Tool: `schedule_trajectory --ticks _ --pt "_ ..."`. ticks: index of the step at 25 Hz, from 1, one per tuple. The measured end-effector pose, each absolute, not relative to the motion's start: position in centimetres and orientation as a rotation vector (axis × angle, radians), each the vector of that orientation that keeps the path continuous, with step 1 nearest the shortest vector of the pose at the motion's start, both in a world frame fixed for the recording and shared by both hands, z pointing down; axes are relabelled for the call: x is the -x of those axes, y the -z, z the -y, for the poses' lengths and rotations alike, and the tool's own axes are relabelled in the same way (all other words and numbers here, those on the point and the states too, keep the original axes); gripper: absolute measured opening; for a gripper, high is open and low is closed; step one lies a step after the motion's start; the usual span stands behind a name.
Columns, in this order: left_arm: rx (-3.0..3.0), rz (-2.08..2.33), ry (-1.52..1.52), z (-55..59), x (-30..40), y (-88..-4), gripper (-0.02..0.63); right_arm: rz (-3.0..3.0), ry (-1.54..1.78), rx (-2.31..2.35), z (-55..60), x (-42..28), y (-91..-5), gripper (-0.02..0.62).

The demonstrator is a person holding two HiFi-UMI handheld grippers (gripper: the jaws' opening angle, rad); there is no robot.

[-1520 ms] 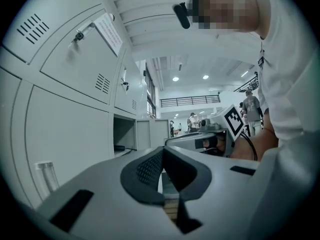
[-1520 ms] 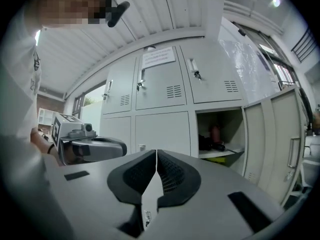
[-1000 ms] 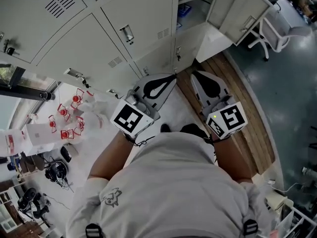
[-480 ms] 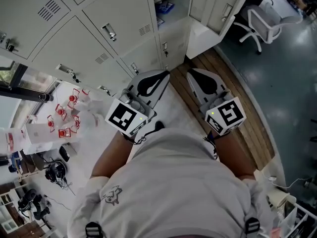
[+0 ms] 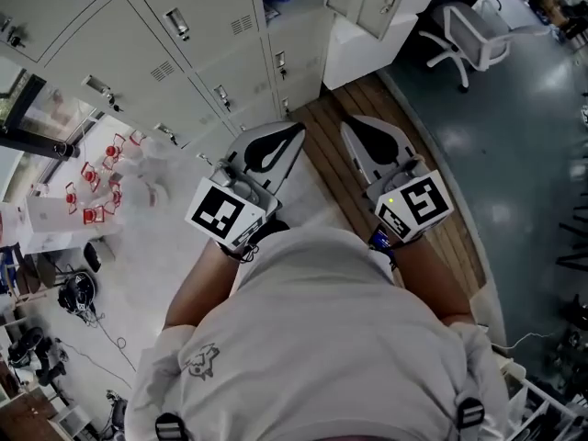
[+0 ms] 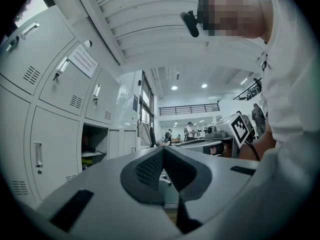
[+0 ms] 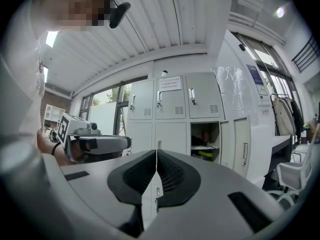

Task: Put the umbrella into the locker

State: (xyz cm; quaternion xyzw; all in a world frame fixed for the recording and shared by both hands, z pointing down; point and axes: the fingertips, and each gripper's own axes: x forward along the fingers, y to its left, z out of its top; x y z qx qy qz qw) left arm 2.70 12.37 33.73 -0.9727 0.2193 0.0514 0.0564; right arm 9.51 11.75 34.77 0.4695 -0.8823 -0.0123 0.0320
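The left gripper (image 5: 292, 134) and the right gripper (image 5: 351, 127) are held out in front of the torso (image 5: 322, 338), side by side and near each other, pointing about level. Each has its 2 jaws pressed together with nothing between them. Bare forearms (image 5: 197, 288) run back to the body.

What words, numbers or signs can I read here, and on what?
No text is readable.
White notice on the lockers: print too small.
Blue-topped poster on the white panel: blurred.
Two marker cubes: black square patterns, no letters.
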Motion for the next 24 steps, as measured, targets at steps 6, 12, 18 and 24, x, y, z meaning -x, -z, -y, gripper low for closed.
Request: schedule_trajectory --ticks 6,12,18,24 --pt "2.947 -0.682 -0.138 -18.0 -4.2 -34.3 0.011 2.751 -0.007 -1.375 -16.3 -10.1 -35.9 0.044" --pt "2.956 -0.704 -0.096 -20.6 -4.6 -35.8 0.011 2.763 -0.023 -1.350 -18.9 -10.4 -36.9 0.044" --pt "2.974 -0.750 -0.100 -21.0 -4.4 -35.7 0.011 2.749 0.027 -1.342 -19.7 -10.2 -36.6 0.044" --pt "3.070 -0.794 -0.063 -21.4 -5.0 -36.1 0.011 2.766 0.009 -1.344 -19.7 -10.3 -37.1 0.044"
